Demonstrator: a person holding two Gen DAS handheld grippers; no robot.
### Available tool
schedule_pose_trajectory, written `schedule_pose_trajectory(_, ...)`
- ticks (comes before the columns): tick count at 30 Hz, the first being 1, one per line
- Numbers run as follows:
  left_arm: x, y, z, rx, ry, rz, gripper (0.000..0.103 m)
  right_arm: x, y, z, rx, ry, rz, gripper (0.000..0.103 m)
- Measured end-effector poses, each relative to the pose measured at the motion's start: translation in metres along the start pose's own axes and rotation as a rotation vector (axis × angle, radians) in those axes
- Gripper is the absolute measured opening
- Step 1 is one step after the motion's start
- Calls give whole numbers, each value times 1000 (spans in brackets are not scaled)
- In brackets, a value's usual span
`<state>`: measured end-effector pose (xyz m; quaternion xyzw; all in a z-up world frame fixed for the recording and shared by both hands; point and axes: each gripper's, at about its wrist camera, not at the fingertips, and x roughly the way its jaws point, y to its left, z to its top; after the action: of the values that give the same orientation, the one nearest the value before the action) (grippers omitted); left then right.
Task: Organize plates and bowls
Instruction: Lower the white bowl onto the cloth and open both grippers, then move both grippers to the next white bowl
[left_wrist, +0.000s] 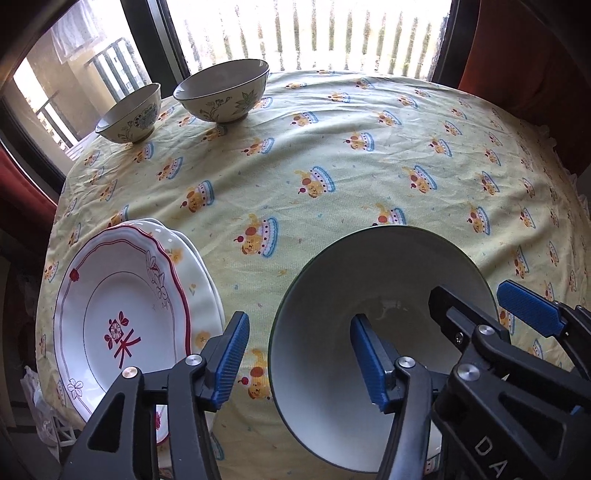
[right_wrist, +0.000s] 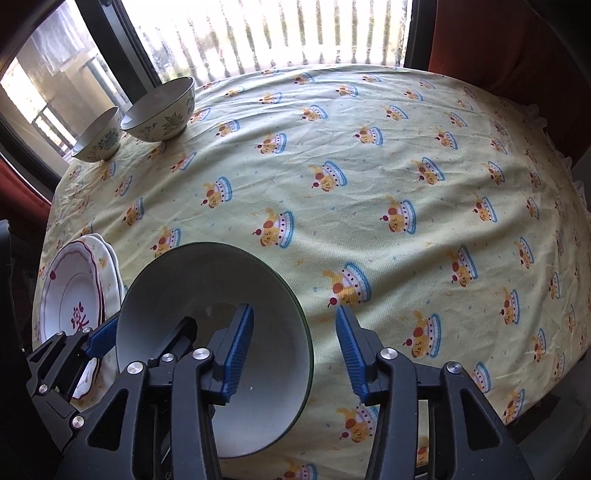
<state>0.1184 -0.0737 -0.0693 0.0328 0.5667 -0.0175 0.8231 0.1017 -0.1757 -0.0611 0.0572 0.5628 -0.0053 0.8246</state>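
Observation:
A large white bowl with a green rim (left_wrist: 332, 295) (right_wrist: 177, 280) stands at the near edge of the table. My left gripper (left_wrist: 299, 358) is open and straddles its left rim, one finger inside. My right gripper (right_wrist: 295, 350) is open and straddles its right rim; it also shows in the left wrist view (left_wrist: 480, 314). A stack of white plates, the top one with red trim (left_wrist: 122, 317) (right_wrist: 70, 295), lies left of the bowl. Two floral bowls, a small one (left_wrist: 131, 114) (right_wrist: 99, 136) and a bigger one (left_wrist: 225, 92) (right_wrist: 162, 110), stand at the far left.
The table carries a yellow cloth with a cake print (left_wrist: 369, 166) (right_wrist: 369, 184). A window with dark frames runs behind the far edge. Red upholstery shows at the far right and left.

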Motion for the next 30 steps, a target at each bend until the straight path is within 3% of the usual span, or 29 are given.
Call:
schedule_pose_trajectory(2,-4,1,1,-2,-12,3,73,-4,1,2,-2,-12,14,69)
schedule_pose_trajectory(11,-20,17,11,-28,-33,-17,86,-19,8,14,-21,-15,30,72)
schedule_pose_trajectory(30,-31,104,59,-29,-91,-17,86,-29,92,65,-19,-93,18,73)
